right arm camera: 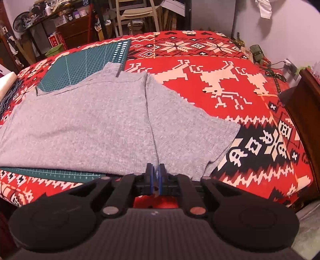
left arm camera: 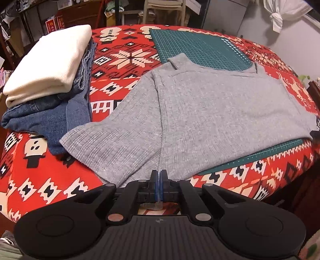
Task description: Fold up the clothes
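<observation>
Grey top (left arm camera: 210, 112) spread flat over green mat (left arm camera: 202, 50) on red patterned cloth (left arm camera: 40, 176), left gripper (left arm camera: 159, 175) pinched tight on its near hem, right gripper (right arm camera: 155, 169) nearly closed on the hem likewise, folded stack (left arm camera: 46, 66) far left.

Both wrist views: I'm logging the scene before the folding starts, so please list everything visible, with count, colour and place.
grey top: one, grey ribbed knit, spread flat mid-table, partly over the mat
cutting mat: one, green gridded, under the top
tablecloth: one, red patterned, covering the table
cream garment: one, cream, folded, top of the stack at the table's left
denim garments: count unclear, blue, folded beneath the cream one
chair: one, pale, behind the table
left gripper: one, black, jaws together at the top's near edge
right gripper: one, black, jaws nearly together at the near edge
</observation>
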`<state>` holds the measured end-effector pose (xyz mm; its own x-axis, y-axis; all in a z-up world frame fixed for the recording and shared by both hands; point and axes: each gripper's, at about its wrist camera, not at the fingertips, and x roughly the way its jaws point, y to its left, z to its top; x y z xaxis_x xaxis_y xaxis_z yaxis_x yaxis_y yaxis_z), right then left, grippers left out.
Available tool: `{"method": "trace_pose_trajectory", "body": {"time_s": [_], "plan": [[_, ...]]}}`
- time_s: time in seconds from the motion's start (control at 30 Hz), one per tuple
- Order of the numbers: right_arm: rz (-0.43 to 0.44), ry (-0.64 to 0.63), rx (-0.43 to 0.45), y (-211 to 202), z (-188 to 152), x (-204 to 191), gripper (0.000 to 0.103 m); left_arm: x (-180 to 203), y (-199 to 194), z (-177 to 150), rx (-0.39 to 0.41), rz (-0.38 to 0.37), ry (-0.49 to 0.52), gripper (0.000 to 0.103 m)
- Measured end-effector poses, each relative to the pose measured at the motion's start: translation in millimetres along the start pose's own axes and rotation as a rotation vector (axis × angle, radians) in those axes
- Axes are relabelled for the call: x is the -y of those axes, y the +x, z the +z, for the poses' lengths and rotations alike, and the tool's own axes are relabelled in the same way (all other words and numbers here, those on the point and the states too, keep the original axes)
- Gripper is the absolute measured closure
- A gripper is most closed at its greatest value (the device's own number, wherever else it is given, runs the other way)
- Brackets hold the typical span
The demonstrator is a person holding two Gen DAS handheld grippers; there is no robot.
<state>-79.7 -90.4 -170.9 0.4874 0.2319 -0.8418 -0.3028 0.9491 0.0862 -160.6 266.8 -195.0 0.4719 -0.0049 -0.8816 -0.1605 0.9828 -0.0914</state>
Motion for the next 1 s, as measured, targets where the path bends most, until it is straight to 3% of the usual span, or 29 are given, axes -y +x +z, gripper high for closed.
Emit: {"method": "trace_pose_trajectory", "body": {"time_s": [0.13,0.27,0.43,0.63,0.8,0.87,0.93,1.0], "plan": [[0.004,-0.012,0.007,-9.1,-2.0,1.0,0.091,-5.4,-5.8,1.3,0.009,0.009,-0.024,0.087],[0.002,-0.020,0.024,-21.4,-2.3,3.0,0.085,-10.4,-18.9,-0.1,0.026,0.041,-0.030,0.081],[0.021,-0.013,0.055,-28.0,2.5,3.3,0.081,-31.6,-35.8,-3.3,0.076,0.079,-0.120,0.063],[0.060,-0.018,0.063,-21.7,6.4,-6.5,0.080,-63.3,-40.8,-3.3,0.156,0.153,-0.238,0.060],[0.078,-0.023,0.080,-21.7,9.7,-13.5,0.080,-82.5,-26.3,1.1,0.164,0.098,-0.308,0.062],[0.080,-0.022,0.086,-22.7,10.5,-14.1,0.079,-86.5,-17.1,2.6,0.150,0.070,-0.333,0.071],[0.078,-0.022,0.090,-23.8,10.6,-14.3,0.079,-88.5,-10.0,3.9,0.143,0.046,-0.354,0.093],[0.077,-0.018,0.090,-24.3,10.2,-14.2,0.078,-84.0,-10.4,4.5,0.163,0.045,-0.351,0.100]]}}
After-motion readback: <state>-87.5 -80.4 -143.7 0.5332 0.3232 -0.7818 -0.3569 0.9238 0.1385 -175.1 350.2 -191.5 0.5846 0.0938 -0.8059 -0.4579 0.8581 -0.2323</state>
